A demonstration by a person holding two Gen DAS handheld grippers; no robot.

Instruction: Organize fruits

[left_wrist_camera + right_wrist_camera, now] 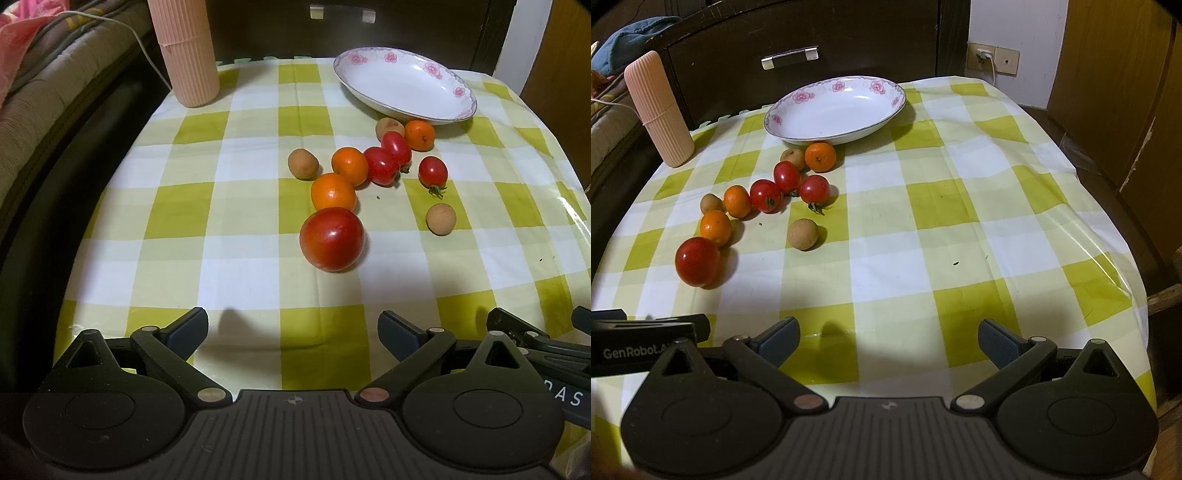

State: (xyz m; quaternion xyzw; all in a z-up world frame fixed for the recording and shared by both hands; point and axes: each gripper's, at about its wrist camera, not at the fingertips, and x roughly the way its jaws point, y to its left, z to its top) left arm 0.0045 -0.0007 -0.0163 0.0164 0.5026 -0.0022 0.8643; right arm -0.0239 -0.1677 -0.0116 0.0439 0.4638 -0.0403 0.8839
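Observation:
Loose fruit lies on the checked cloth in front of a white floral plate (406, 86) (834, 110). Nearest is a large red tomato (331, 239) (697, 261). Behind it sit small oranges (333, 192) (716, 227), cherry tomatoes (433, 171) (814, 189) and tan longans (440, 219) (802, 234). My left gripper (293, 332) is open near the table's front edge, short of the big tomato. My right gripper (888, 341) is open too, to the right of the fruit, with nothing between its fingers.
A tall ribbed pink cup (186, 51) (659, 110) stands at the back left corner. A dark drawer cabinet (798, 44) is behind the table. A cushioned seat (44, 85) lies to the left. The cloth's right half (979, 192) holds no objects.

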